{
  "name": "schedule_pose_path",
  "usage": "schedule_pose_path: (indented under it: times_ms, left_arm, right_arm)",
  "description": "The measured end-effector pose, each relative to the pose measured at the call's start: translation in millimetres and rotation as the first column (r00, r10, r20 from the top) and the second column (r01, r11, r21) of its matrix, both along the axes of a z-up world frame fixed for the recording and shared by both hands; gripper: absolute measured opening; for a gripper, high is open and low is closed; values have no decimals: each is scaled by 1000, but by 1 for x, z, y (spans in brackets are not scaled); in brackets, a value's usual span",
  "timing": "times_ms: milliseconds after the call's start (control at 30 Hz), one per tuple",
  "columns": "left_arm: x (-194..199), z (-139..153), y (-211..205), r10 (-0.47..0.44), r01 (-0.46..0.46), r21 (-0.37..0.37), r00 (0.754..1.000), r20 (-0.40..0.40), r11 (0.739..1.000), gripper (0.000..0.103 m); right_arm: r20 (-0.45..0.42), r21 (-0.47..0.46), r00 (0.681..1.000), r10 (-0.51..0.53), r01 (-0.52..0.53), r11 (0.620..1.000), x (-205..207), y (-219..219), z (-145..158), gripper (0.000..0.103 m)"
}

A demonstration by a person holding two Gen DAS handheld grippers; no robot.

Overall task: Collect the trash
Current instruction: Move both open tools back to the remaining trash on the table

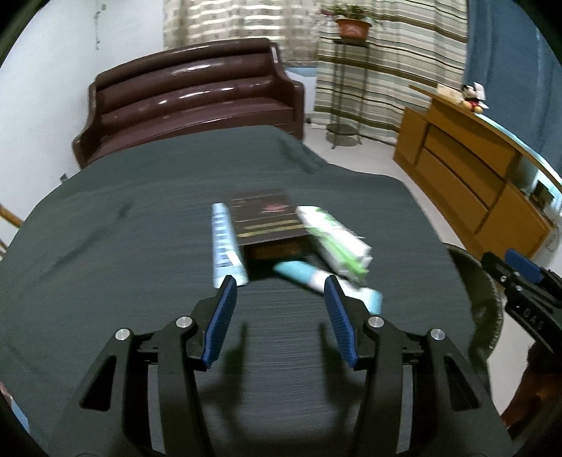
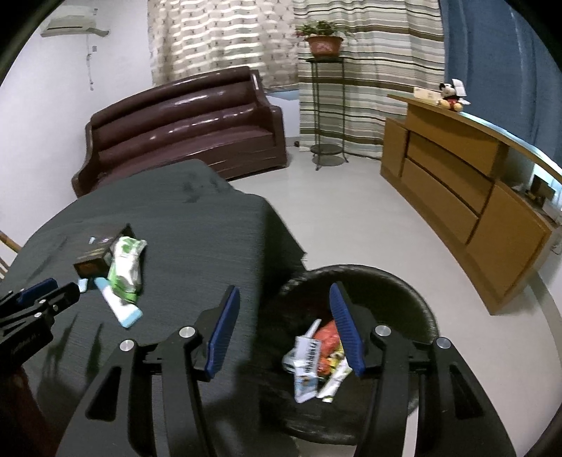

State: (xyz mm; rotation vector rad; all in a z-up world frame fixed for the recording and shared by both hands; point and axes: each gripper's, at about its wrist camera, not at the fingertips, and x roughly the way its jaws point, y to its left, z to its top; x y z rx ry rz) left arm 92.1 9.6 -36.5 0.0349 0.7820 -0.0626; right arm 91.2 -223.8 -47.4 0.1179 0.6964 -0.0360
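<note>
Left wrist view:
- Left gripper (image 1: 279,290): hanging over the grey cloth (image 1: 105,246), jaws standing apart, gripping nothing; blue pads (image 1: 221,320) casting shadows on the cloth beneath.
- Trash lying just beyond the fingertips, in one cluster: dark box (image 1: 267,221) sitting in the middle; pale blue tube (image 1: 224,242) lying along its left edge, touching; white-and-green packet (image 1: 333,239) leaning against its right side; teal-and-white tube (image 1: 305,276) lying across in front, its near end passing behind the right finger.
- Right gripper (image 1: 520,274): entering at the right edge, over the bin (image 1: 484,298); jaw spacing not showing from here.
- Background: brown sofa (image 1: 189,102), potted plant (image 1: 353,24) on a metal stand (image 1: 346,91), wooden cabinet (image 1: 474,175) carrying a plush toy (image 1: 472,96).

Right wrist view:
- Right gripper (image 2: 284,298): hovering over the near rim of the bin (image 2: 386,281), jaws standing apart, holding nothing.
- Bin standing on the floor just beside the cloth-covered table (image 2: 196,218); holding collected trash (image 2: 316,358): a white wrapper, something orange, a pale tube.
- Remaining trash sitting on the cloth at left: box (image 2: 93,258), packet (image 2: 124,269), tube (image 2: 117,306).
- Left gripper (image 2: 45,291): showing at the left edge, near that cluster.
- Background: sofa (image 2: 182,130), plant (image 2: 323,38), cabinet (image 2: 474,204), toy (image 2: 451,96), striped curtains (image 2: 368,70).
</note>
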Motion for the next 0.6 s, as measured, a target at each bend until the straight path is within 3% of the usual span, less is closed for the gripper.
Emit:
schedule_pose_path:
  times_ms: [500,600]
  left_arm:
    - [-1,-5,72,128,-128,-8,992,-21,992,51]
    - [0,-6,81,136,-136,-11,990,-24,991,59]
  right_arm:
    - [-14,11,988,152,-151,988,26,69,7,53]
    - [-20,8,983,184,-184,983,31,85,7,53]
